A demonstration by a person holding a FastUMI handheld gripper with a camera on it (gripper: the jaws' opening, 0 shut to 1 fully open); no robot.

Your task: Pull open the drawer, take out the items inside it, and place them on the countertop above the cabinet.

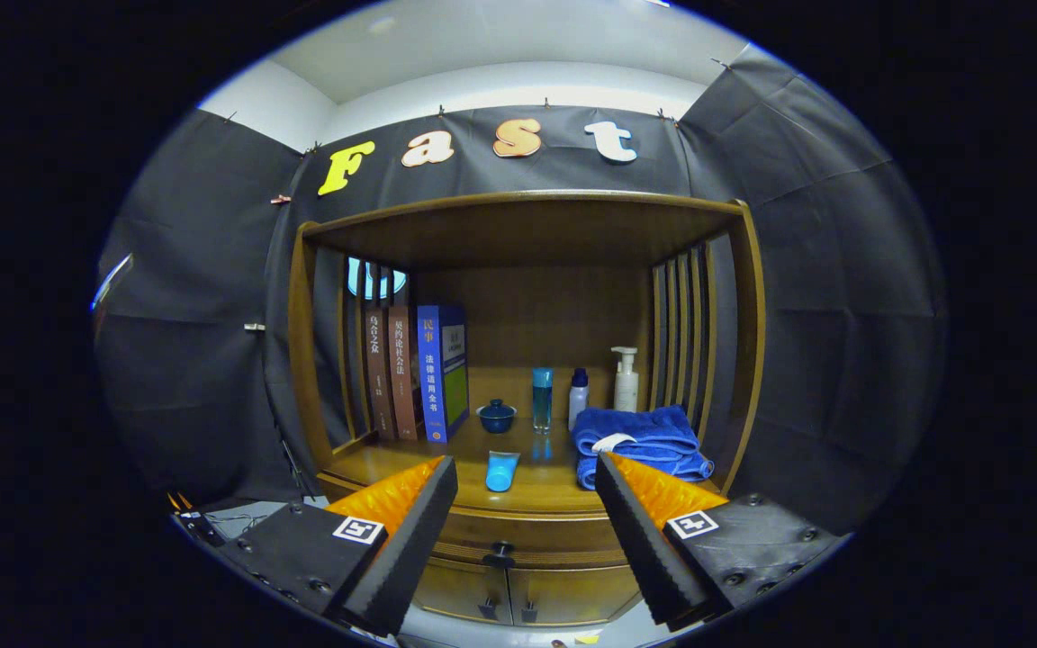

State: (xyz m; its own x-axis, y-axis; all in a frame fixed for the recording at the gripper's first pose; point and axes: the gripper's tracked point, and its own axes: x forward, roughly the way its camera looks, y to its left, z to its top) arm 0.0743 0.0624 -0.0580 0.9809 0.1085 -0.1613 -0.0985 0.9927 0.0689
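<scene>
A wooden cabinet stands ahead of me with its drawer (518, 531) shut and a small dark knob (501, 549) at the drawer's middle. The countertop (392, 463) lies just above the drawer. A light blue tube (501, 471) lies on it near the front edge, between my fingers and beyond them. My gripper (526, 470) is open with nothing between its fingers, some way back from the cabinet front. The knob sits below and between the fingertips.
On the countertop stand three books (415, 371) at the left, a small blue lidded cup (496, 416), a blue bottle (542, 399), a small bottle (578, 396), a pump bottle (626, 380) and a folded blue towel (640, 441). Two cabinet doors (518, 592) sit under the drawer.
</scene>
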